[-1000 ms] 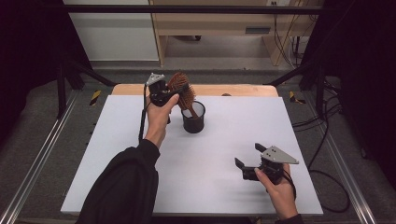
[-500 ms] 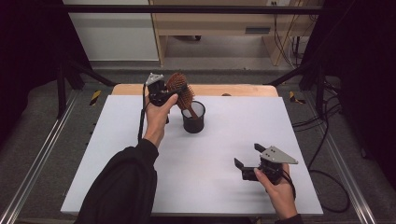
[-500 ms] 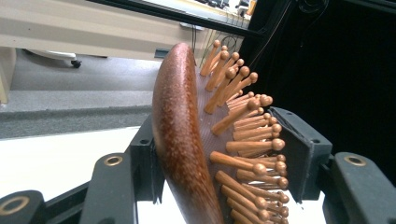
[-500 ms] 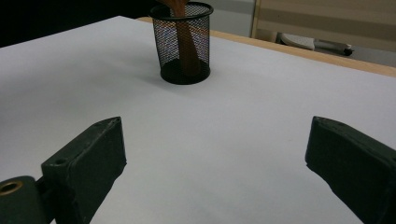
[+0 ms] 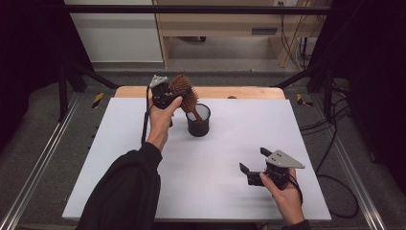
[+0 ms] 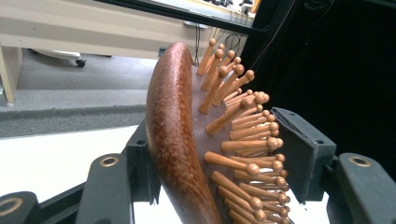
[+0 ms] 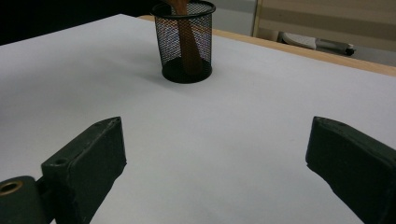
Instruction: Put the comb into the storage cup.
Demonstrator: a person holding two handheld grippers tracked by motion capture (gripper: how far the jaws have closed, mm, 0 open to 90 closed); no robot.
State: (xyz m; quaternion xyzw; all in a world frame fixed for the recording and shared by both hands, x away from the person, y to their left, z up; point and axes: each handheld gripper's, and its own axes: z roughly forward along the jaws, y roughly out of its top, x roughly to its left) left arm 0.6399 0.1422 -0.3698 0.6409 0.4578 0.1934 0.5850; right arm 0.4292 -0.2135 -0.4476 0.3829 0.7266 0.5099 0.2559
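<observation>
Counter [image 5: 143, 158]: white; I note a black mesh cup [image 5: 198, 120] toward its far edge. Wooden hairbrush [image 5: 183, 91]: handle down inside that cup, head above its rim. My left gripper [image 5: 178, 96] has just been opening, its jaws either side of the brush head, the bristle-side pad off the bristle tips; my right gripper [image 5: 252, 165], nearer me than the cup, gapes empty.

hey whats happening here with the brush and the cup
A person holds a claw in each hand at a white table. The left claw is around the head of a wooden hairbrush, whose handle stands in the black mesh cup. Its jaws have just been opening with the brush head between them; the bristle-side pad stands off the pins, so it looks like a release. The right claw rests open, holding nothing, near the table's front right.
</observation>
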